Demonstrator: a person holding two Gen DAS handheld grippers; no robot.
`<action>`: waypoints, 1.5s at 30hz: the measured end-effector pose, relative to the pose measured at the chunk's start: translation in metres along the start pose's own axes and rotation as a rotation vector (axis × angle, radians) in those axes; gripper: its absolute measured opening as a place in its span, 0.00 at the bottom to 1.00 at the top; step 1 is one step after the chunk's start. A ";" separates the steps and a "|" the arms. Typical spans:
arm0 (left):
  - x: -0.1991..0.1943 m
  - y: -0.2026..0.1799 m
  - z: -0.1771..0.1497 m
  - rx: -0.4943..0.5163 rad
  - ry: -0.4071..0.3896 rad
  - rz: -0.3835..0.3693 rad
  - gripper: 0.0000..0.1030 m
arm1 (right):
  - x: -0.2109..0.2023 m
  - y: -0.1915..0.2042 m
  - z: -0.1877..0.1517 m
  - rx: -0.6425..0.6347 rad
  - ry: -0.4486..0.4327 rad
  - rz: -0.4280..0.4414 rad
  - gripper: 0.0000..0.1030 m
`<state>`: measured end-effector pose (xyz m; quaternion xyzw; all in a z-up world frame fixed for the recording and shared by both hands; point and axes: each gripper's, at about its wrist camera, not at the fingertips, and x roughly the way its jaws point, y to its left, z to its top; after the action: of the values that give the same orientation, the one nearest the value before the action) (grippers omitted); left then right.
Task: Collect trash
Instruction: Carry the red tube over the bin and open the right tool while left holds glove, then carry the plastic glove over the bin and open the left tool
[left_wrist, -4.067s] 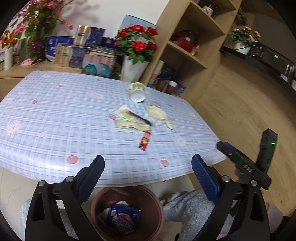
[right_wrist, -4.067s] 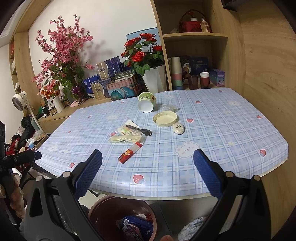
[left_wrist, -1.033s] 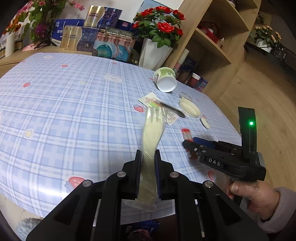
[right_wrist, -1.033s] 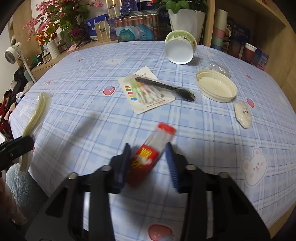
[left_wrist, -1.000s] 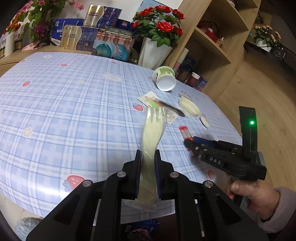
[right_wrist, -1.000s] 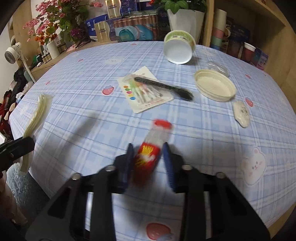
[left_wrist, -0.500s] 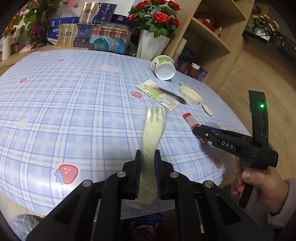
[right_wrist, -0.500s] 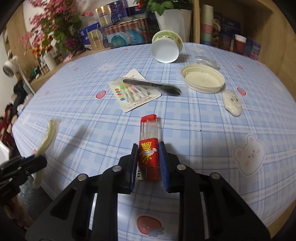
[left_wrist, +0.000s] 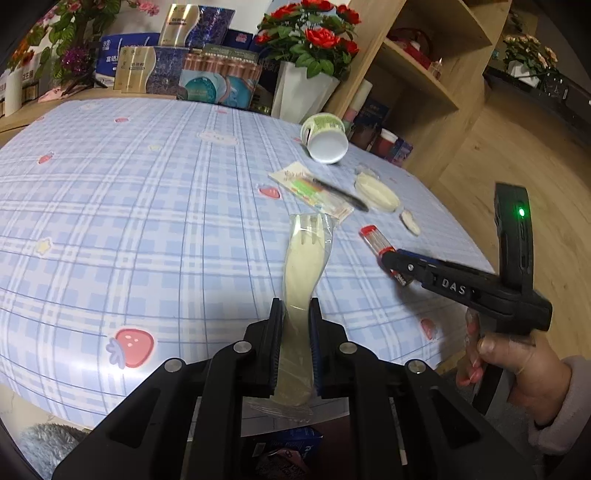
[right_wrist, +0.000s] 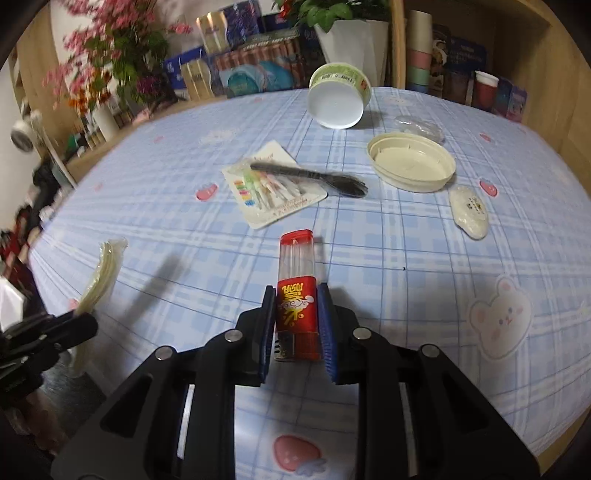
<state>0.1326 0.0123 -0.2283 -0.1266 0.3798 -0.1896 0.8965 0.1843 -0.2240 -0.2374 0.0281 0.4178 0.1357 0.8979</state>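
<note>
home dining room: tablecloth (left_wrist: 147, 206), flower vases (left_wrist: 299, 92)

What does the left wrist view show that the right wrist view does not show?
Only the left wrist view shows the hand that holds the right gripper, and its green light. Only the right wrist view shows the red label of the tube. Both show the wrapped fork clamped in the left gripper, the tipped cup, the black spoon and the cream lid.
</note>
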 end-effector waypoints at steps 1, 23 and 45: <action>-0.003 0.000 0.002 -0.004 -0.007 0.000 0.14 | -0.005 0.001 0.000 -0.002 -0.014 0.010 0.25; -0.107 -0.042 -0.003 -0.031 -0.128 -0.038 0.14 | -0.138 0.015 -0.033 -0.022 -0.194 0.109 0.25; -0.160 -0.065 -0.028 -0.001 -0.177 -0.017 0.14 | -0.179 0.056 -0.079 -0.163 -0.222 0.180 0.25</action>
<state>-0.0056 0.0220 -0.1218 -0.1466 0.2983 -0.1852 0.9248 0.0019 -0.2225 -0.1462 0.0074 0.2996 0.2453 0.9220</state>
